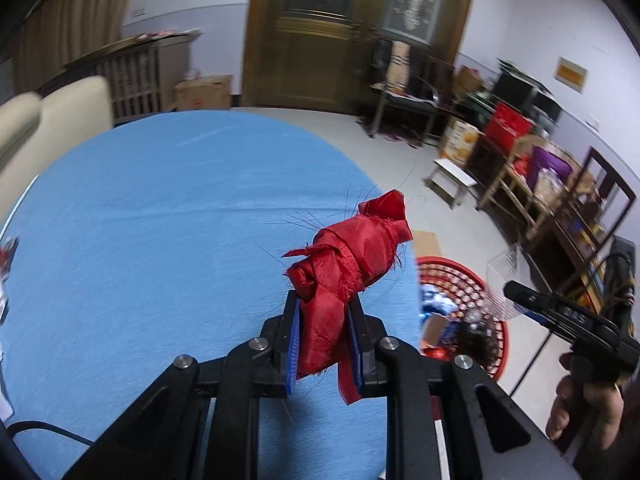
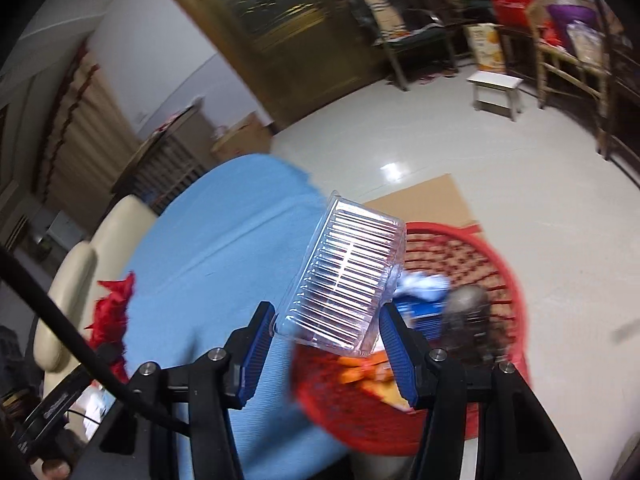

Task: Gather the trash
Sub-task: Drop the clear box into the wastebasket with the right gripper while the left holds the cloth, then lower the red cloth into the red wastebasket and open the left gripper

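- Since both tools are loaded at once, this looks like a single carry to the bin, not two trips.
- Left gripper: blue pads clenched tight on a knotted red cloth scrap. The bundle juts up past the fingertips and a loose tail hangs below, so the hold sits low on the wad, likely where it packs down best. Frayed threads stick out all round.
- Cloth hangs over the near right edge of the blue tablecloth, off the surface, with the red basket beyond the edge and lower.
- Right gripper: jaws set part-way apart, pressing the two sides of a clear ribbed plastic tray. The tray is tilted with its ribbed base facing the camera. A wide, light grip suits a thin shell that would buckle under a harder squeeze.
- Tray rides above the table edge, partly over the basket's rim.
- Basket stands on the floor beside the table and already holds scraps: something blue and white, an orange piece, a dark rounded lump. Motion blur is heavy there, so I would not name those items.
- In the left wrist view the right tool shows at far right, a hand around its grip, the tray out ahead of it.
- Judgement: transport stage; release over the basket remains.
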Demonstrator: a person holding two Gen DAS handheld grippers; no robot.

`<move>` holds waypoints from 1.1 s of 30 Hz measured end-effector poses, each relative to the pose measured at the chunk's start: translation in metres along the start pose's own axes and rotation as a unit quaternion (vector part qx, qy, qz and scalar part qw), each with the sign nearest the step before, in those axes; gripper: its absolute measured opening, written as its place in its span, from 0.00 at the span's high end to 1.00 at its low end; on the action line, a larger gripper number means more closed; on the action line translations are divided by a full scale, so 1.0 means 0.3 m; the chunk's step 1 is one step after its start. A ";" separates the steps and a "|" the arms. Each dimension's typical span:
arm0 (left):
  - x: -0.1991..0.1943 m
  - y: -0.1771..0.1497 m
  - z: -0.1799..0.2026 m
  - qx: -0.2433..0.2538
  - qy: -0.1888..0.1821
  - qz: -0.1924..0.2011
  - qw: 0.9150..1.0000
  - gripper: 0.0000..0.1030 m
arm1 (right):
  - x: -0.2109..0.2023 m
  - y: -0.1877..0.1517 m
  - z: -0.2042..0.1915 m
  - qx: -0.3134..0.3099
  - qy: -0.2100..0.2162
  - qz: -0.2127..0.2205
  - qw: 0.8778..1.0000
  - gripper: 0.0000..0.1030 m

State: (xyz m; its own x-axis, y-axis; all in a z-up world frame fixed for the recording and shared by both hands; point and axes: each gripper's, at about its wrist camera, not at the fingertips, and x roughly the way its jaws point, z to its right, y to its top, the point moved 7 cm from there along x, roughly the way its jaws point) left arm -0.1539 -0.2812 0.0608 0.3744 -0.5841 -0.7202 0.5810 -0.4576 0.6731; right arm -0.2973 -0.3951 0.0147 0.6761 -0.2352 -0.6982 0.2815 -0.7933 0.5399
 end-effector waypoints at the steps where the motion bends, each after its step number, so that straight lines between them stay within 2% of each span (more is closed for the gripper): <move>1: 0.004 0.006 0.019 0.005 -0.004 -0.001 1.000 0.79 | -0.003 0.010 0.026 0.004 -0.004 0.001 1.000 0.45; 5: 0.025 0.021 0.139 0.039 -0.020 -0.006 0.999 0.79 | -0.005 0.041 0.107 0.024 -0.016 0.003 1.000 0.45; 8: 0.042 0.028 0.209 0.059 -0.029 -0.009 0.998 0.79 | 0.017 0.049 0.125 0.027 -0.015 -0.010 0.999 0.45; 15: 0.070 0.032 0.232 0.064 -0.028 -0.018 0.997 0.79 | 0.106 0.026 0.140 0.011 -0.014 -0.052 0.998 0.42; 17: 0.084 0.032 0.236 0.064 -0.027 -0.021 0.997 0.79 | 0.133 0.018 0.161 0.020 -0.017 -0.066 0.997 0.36; 18: 0.088 0.034 0.236 0.064 -0.026 -0.022 0.997 0.79 | 0.140 0.019 0.175 0.032 -0.017 -0.070 0.997 0.28; 25: 0.125 0.032 0.288 0.072 -0.028 -0.033 0.996 0.79 | 0.082 0.039 0.213 0.061 -0.014 -0.043 0.997 0.27; 33: 0.181 0.013 0.365 0.087 -0.038 -0.051 0.994 0.79 | -0.119 0.097 0.182 0.051 -0.017 0.036 0.998 0.26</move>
State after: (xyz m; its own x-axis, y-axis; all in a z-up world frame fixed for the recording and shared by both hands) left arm -0.2103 -0.3880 0.0427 0.2611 -0.5749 -0.7755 0.4769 -0.6217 0.6214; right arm -0.3506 -0.4404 0.0296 0.6677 -0.3116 -0.6760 0.1617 -0.8257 0.5404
